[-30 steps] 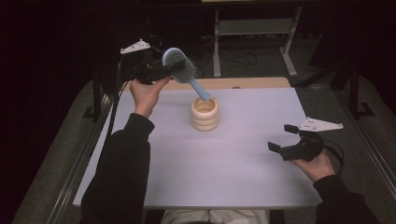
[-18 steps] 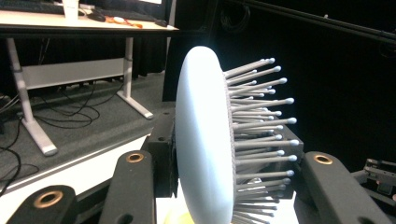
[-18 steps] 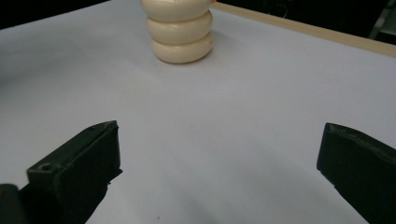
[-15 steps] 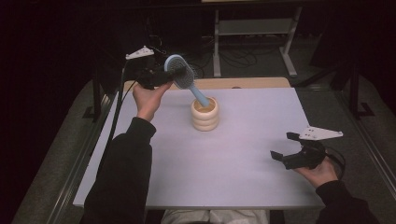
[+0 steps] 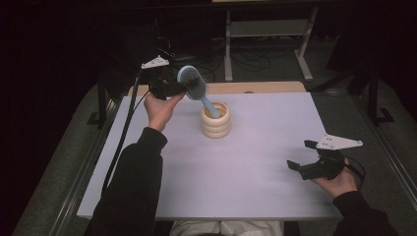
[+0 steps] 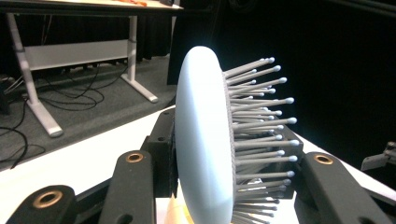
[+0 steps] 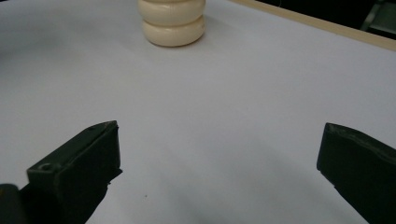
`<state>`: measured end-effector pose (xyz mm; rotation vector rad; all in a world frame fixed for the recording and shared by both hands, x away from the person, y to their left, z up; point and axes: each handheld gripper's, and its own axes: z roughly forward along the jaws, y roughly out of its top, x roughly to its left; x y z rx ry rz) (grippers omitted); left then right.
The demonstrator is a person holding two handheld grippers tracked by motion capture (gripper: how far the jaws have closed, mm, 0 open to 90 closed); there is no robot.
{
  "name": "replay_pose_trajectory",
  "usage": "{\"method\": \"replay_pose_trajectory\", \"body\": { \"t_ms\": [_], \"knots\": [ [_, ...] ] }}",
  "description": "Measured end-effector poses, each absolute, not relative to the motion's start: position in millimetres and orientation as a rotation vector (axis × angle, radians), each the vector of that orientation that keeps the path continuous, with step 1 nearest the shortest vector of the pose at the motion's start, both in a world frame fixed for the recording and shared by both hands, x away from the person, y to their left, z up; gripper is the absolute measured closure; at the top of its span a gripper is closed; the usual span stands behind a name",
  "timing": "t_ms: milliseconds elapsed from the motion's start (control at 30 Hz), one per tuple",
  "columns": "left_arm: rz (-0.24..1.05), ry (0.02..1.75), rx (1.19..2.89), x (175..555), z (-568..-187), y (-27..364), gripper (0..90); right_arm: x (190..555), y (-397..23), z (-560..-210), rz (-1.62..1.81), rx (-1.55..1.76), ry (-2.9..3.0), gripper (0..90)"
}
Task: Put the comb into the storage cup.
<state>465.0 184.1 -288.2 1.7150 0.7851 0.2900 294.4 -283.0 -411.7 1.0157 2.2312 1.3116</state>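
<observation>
My left gripper (image 5: pixel 183 87) is shut on the head of a light blue hairbrush (image 5: pixel 193 84), at the far left of the white table (image 5: pixel 246 167). The brush slants down to the right, and its handle tip sits inside a cream ribbed cup (image 5: pixel 216 119). In the left gripper view the brush head (image 6: pixel 203 144) stands edge-on between the black jaws, its grey bristles pointing right. My right gripper (image 5: pixel 301 155) is open above the table's near right part, nothing between its jaws. The right gripper view shows the cup (image 7: pixel 173 21) far ahead.
A wooden strip (image 5: pixel 255 87) runs along the table's far edge. Behind it stands a white table frame (image 5: pixel 268 37) with cables on a dark floor. The person's dark left sleeve (image 5: pixel 130 191) lies over the table's near left.
The left gripper has carried the brush down and slightly toward the cup, the handle sinking deeper into it. The right gripper drifted a little nearer the table's front edge.
</observation>
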Motion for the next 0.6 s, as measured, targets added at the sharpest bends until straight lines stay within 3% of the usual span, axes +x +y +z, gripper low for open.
{"method": "replay_pose_trajectory", "body": {
  "t_ms": [600],
  "knots": [
    [0.275, 0.809, 1.719, 470, -311, 172, 54.9, 287, -294, -412, 1.388, 1.083, 2.133, 0.0]
  ]
}}
